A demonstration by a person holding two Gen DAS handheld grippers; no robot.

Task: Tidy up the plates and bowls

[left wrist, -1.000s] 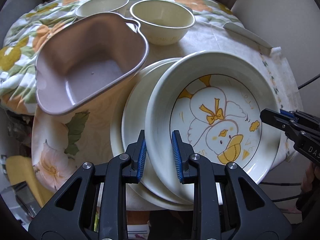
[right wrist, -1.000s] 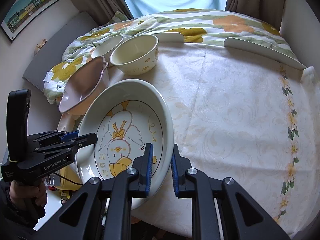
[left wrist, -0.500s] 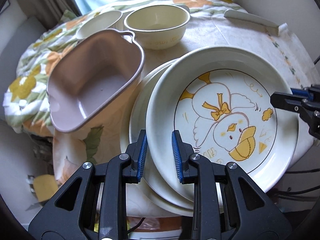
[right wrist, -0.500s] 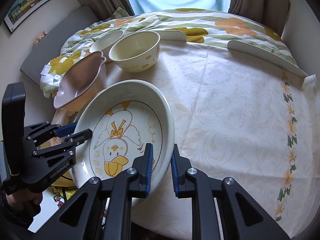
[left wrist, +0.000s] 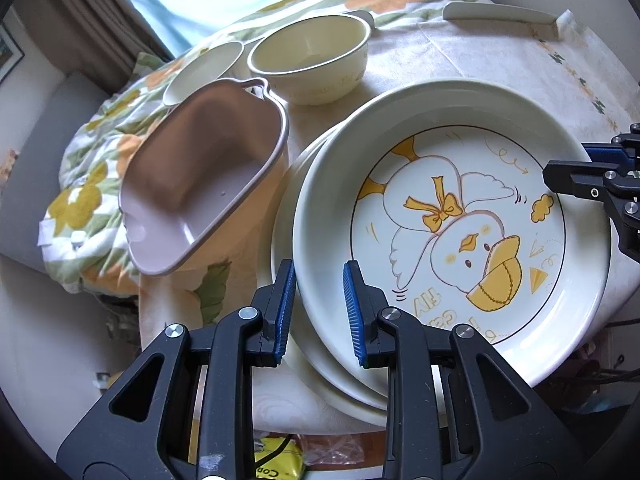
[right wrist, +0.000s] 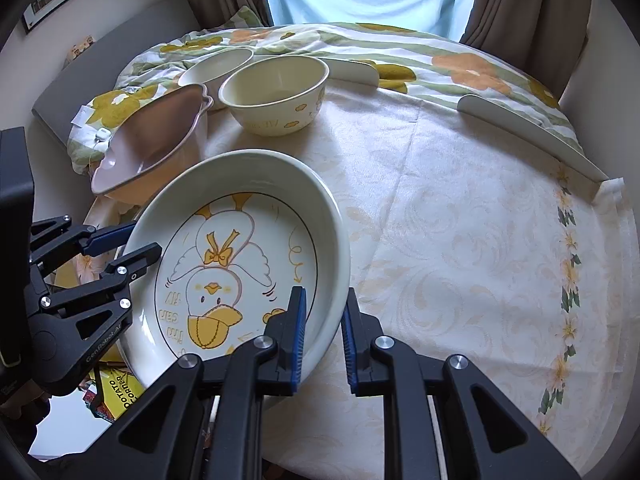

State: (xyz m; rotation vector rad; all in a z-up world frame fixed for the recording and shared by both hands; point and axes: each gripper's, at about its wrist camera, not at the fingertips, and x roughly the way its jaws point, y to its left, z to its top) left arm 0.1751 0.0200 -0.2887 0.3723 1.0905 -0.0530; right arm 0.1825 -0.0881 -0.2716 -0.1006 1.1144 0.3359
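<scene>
The duck plate was held over a plain plate, beside the pink dish. The left gripper and right gripper each clenched its rim. Advised: lower both sides level, seat it squarely, then release together.

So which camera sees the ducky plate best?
The left wrist view. There the duck plate faces the camera nearly flat, with the whole drawing clear. In the right wrist view the plate looks squashed, and the right gripper hides part of its rim.
</scene>
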